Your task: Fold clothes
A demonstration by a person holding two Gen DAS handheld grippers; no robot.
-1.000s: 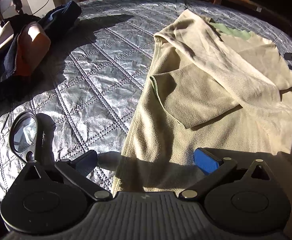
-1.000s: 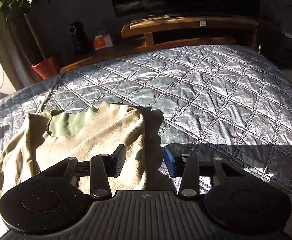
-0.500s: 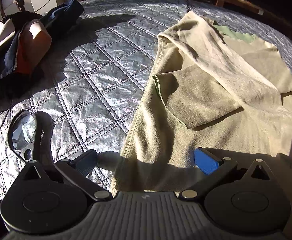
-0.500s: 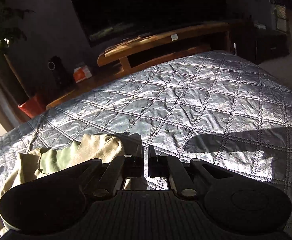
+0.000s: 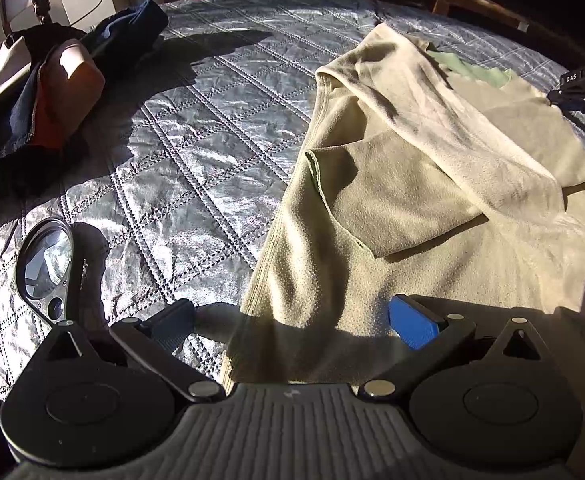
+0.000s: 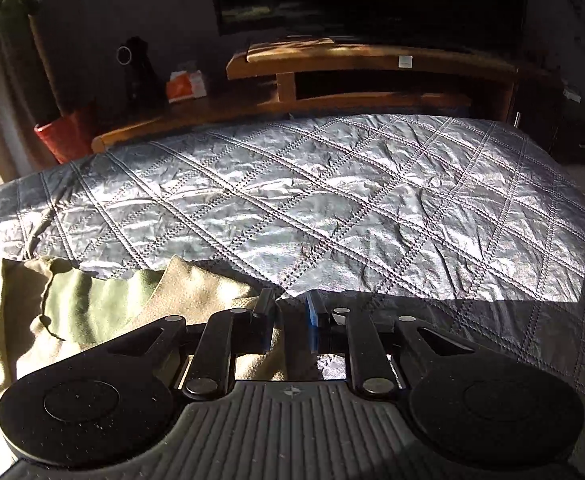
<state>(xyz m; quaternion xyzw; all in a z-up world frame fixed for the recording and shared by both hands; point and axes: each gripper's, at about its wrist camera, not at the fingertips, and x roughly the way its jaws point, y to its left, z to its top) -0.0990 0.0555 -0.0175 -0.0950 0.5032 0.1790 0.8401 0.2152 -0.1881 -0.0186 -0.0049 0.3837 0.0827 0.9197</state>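
Here, a beige fleece top (image 5: 392, 216) lies sleeves-in on the quilted bedspread (image 5: 196, 152), at 12 to 2 o'clock of the left gripper (image 5: 292, 320), whose jaws gape wide astride its hem. Right gripper (image 6: 290, 312): jaws narrow, a fabric edge between them; whether pinched, cannot tell. Soft, light, limp, probably grippy; best taken at hem corners.

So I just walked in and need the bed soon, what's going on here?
A person is folding a beige top on the quilted bedspread, with a handheld tool in each hand. The left tool is wide open over the garment's near edge and grips nothing. The right tool sits at the garment's far corner, nearly closed; whether it pinches fabric is unclear. One sleeve is already folded across. More clothes wait in a pile.
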